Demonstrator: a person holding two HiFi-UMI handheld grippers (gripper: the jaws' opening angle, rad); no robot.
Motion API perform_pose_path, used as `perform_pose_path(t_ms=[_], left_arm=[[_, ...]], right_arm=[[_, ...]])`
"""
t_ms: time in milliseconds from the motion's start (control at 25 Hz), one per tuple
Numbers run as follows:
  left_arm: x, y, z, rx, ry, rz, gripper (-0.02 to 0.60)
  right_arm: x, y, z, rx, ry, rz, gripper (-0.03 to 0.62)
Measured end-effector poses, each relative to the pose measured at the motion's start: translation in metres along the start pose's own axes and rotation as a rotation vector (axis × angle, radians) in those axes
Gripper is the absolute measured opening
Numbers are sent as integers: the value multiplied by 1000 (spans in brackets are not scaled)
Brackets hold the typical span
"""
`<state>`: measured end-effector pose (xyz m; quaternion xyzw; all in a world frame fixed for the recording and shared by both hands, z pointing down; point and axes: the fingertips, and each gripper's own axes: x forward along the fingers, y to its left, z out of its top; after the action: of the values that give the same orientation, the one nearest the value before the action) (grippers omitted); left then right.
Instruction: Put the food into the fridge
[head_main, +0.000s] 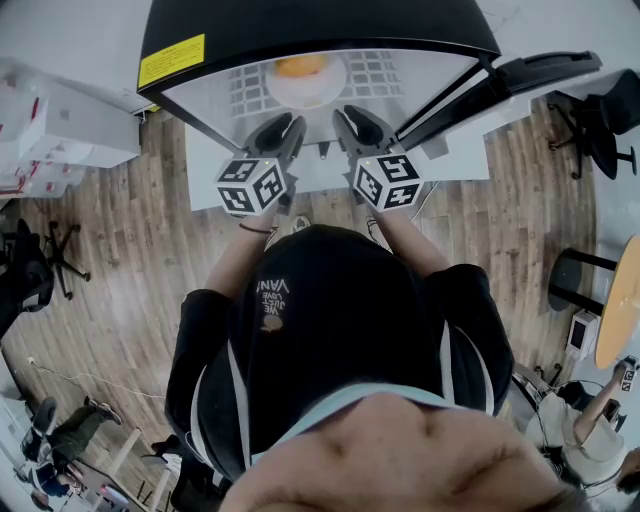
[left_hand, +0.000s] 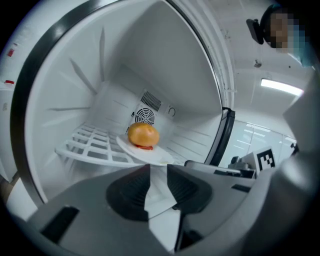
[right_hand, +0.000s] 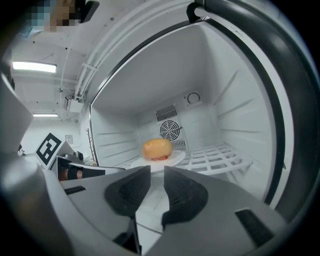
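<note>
Left gripper (left_hand: 158, 168) and right gripper (right_hand: 156, 169): jaws part open, released, nothing between them, at the fridge (left_hand: 165, 65) mouth. Just past the tips, a white plate (left_hand: 156, 157) with bun (left_hand: 143, 135) sits at the wire shelf (left_hand: 92, 142) front edge.

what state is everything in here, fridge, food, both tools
fridge, open
wire shelf, carrying the plate
plate, flat on the shelf inside the fridge
bun, sitting on the plate
left tool, jaws apart, nothing between them
right tool, jaws apart, nothing between them
</note>
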<state>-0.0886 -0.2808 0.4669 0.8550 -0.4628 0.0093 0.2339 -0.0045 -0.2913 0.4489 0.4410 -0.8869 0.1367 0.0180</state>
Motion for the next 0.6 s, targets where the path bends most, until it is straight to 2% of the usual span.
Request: perform_pose_path(t_ms=[600], left_arm=[[-27,-23,-4,31,-47,19,95]], right_arm=[[-31,13,-1,-38,-12,2,75]])
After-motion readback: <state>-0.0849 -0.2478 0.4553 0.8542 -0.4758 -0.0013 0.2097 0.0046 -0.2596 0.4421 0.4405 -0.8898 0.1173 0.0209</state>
